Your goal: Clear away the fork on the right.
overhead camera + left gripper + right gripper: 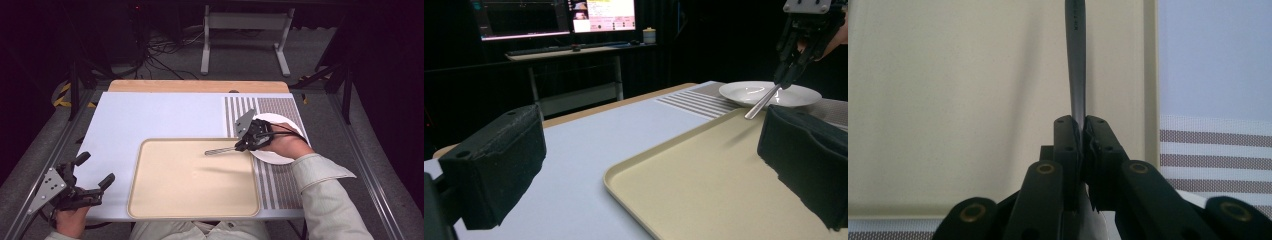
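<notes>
Now, from the high view, a slim metal utensil [220,150] is seen carried by the right hand-held gripper [243,145], its free end reaching out over the beige tray [150,200] while the gripper hangs above the white plate [280,157] on the striped mat [280,185]; the grip at one end probably lets the rest be laid flat on the tray. The left hand-held gripper [95,172] is parked off the tray's left edge on the table [150,115], jaws apart, holding nothing.

From the left gripper view, the utensil [763,103] is seen slanting down over the tray rim [634,170] in front of the plate [769,93].

In the right gripper view, the jaws are clamped tight on the utensil [1076,65], held edge-on above the tray [948,100].
</notes>
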